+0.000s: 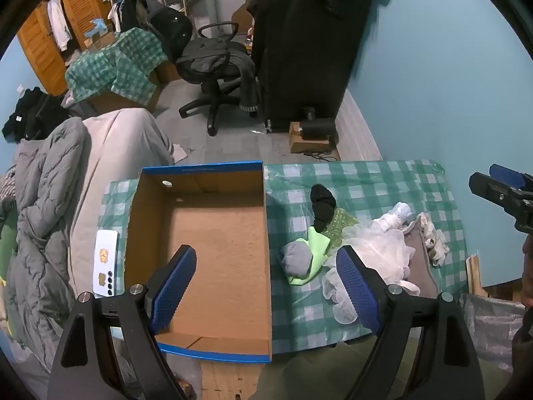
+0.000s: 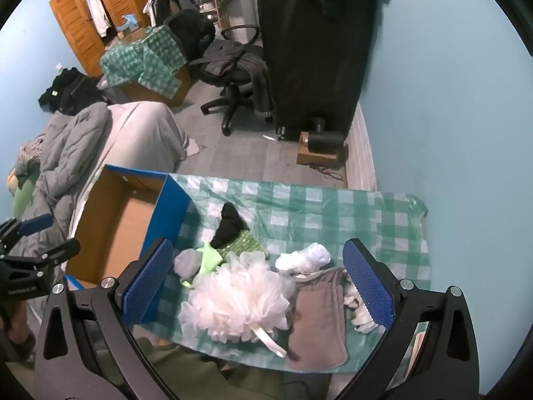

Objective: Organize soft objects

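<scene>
An open blue cardboard box (image 1: 200,233) with nothing in it sits on the left of a green-checked table (image 1: 366,180). To its right lies a pile of soft things: a black sock (image 2: 230,225), a grey sock ball (image 2: 187,263), a lime cloth (image 2: 210,260), a green beaded cloth (image 2: 245,245), a pale pink bath pouf (image 2: 240,300), a white sock (image 2: 303,256), a brown-grey towel (image 2: 318,320). My left gripper (image 1: 266,286) is open above the box's right wall. My right gripper (image 2: 258,280) is open above the pouf, holding nothing.
A white phone (image 1: 106,263) lies left of the box. A bed with a grey quilt (image 1: 43,206) is at the left. An office chair (image 1: 216,66) and a black wardrobe (image 1: 306,43) stand behind. A blue wall (image 2: 449,116) borders the table's right side.
</scene>
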A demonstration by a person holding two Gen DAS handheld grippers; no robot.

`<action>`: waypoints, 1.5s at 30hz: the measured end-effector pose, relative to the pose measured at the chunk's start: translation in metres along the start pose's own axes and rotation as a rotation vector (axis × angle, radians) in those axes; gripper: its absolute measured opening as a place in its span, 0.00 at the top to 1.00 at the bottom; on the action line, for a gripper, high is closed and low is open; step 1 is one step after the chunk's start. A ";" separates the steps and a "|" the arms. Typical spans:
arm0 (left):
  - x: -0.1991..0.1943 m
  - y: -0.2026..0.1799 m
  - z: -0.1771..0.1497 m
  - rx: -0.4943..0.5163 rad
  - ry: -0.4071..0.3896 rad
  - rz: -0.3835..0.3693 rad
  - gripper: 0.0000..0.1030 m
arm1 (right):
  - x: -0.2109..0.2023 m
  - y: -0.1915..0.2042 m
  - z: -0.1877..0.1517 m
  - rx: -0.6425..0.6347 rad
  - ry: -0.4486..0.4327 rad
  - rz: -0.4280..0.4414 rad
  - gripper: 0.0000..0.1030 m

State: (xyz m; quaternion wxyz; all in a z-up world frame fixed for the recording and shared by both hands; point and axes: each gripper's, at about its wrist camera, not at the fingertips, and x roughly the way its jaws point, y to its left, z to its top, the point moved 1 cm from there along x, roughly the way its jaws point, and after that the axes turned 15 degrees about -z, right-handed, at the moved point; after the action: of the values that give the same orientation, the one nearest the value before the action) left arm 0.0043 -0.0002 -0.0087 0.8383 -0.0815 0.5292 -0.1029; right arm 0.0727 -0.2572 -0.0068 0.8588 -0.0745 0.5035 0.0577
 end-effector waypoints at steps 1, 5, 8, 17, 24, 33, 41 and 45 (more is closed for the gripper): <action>0.000 0.000 0.000 0.003 -0.001 0.001 0.15 | 0.000 0.000 0.000 0.000 0.000 0.001 0.02; 0.000 0.000 0.001 0.006 0.000 0.001 0.15 | 0.000 0.001 0.000 -0.002 0.000 0.001 0.02; -0.001 0.000 -0.002 0.003 0.000 -0.001 0.15 | 0.000 0.000 0.000 -0.001 -0.001 0.000 0.02; -0.001 0.002 -0.005 0.003 -0.003 0.000 0.15 | -0.001 0.001 0.000 -0.003 0.002 0.003 0.02; -0.001 0.001 -0.004 0.004 -0.001 -0.001 0.15 | 0.000 0.001 0.000 -0.004 0.003 0.004 0.02; -0.001 0.001 -0.003 0.005 -0.001 -0.002 0.15 | 0.000 0.001 0.000 -0.005 0.004 0.001 0.02; -0.001 0.001 -0.002 0.006 0.000 -0.001 0.15 | -0.001 0.002 -0.002 -0.012 0.005 0.004 0.02; -0.001 0.001 -0.002 0.006 0.001 -0.001 0.15 | -0.002 0.002 -0.001 -0.010 0.006 0.003 0.02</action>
State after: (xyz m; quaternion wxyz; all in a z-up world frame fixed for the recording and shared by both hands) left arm 0.0020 0.0008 -0.0085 0.8382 -0.0793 0.5292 -0.1050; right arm 0.0703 -0.2556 -0.0063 0.8569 -0.0784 0.5058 0.0613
